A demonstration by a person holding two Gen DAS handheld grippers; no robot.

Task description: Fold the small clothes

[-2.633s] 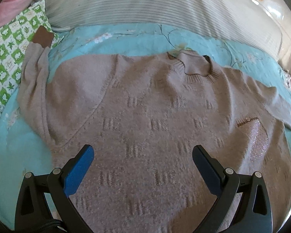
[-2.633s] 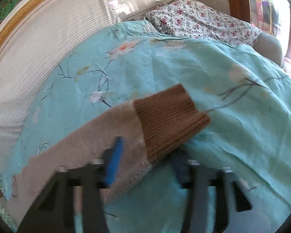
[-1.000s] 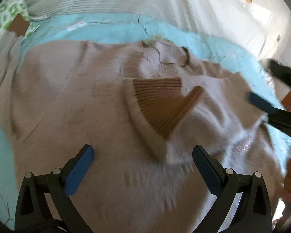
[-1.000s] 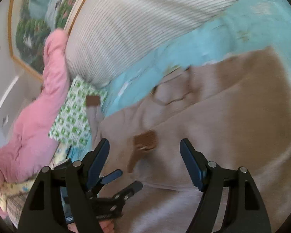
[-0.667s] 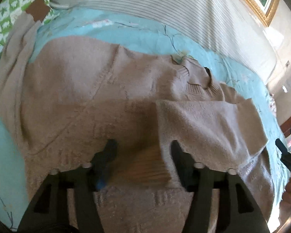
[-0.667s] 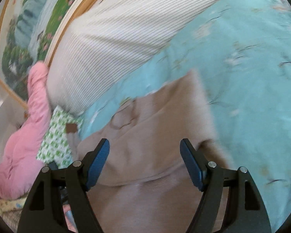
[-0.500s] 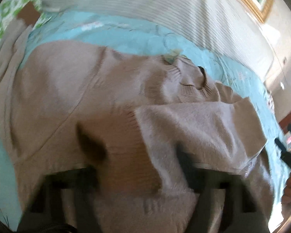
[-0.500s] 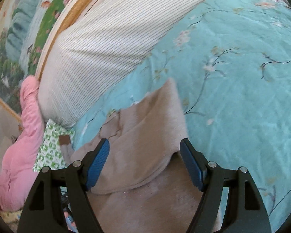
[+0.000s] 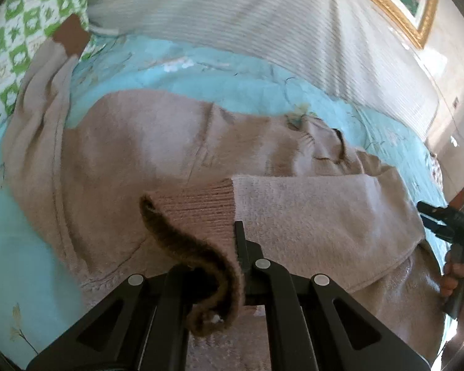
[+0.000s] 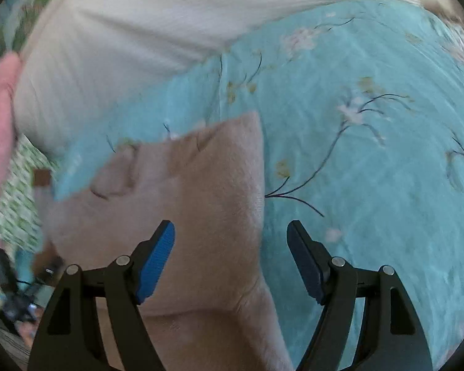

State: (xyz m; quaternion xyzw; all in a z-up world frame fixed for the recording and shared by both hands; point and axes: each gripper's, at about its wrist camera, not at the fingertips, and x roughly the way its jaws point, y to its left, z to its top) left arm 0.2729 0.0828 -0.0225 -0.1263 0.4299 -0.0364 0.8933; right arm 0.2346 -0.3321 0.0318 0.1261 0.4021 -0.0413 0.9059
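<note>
Turquoise floral bedding (image 10: 371,154) carries the tan sweater (image 9: 145,154), spread face up. One sleeve (image 9: 318,213) already lies across its chest; the left hand-held gripper (image 9: 236,247) has just closed on that sleeve's brown ribbed cuff (image 9: 198,216). The other sleeve (image 9: 37,114), toward ten o'clock, and the body remain unfolded. The right hand-held gripper (image 10: 230,256) hangs wide open, empty. The hem is cut off, and the right wrist view is blurred.
</note>
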